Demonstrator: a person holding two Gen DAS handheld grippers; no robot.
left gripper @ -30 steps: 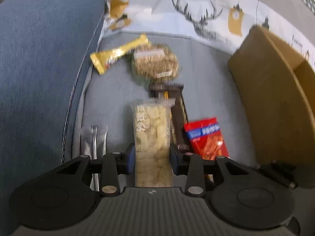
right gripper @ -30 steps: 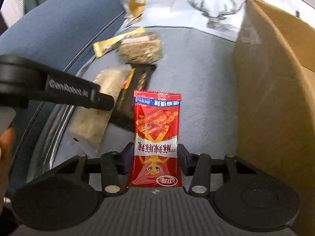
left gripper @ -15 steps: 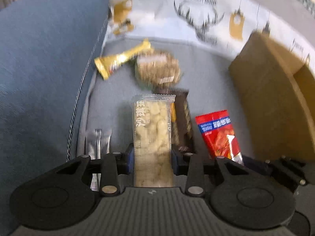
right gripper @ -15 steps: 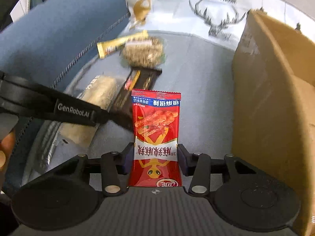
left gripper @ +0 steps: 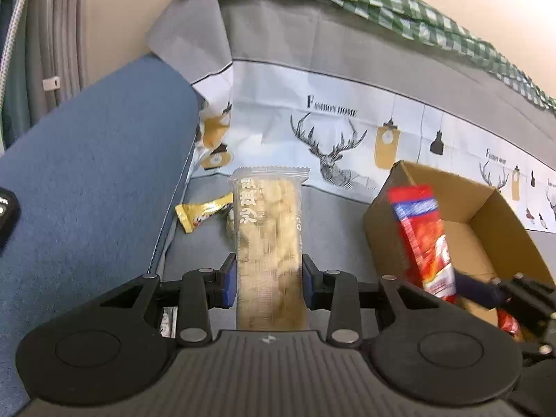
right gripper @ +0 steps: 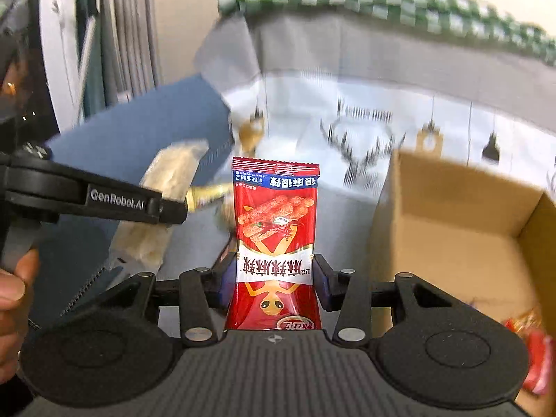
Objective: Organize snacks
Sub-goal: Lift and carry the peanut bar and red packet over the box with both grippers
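My left gripper clamps a pale bar; my right gripper grips a red packet, both held up beside the box. Some snacks already lie inside; a yellow bar waits on the sofa.

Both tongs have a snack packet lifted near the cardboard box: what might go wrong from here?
1. The left tongs pinch only the bottom of the long clear-wrapped pastry bar; it may tip or slip.
2. The right tongs with the red spicy-strip packet sit beside the left; they may collide over the cardboard box.
3. A packet might catch the box's near wall.
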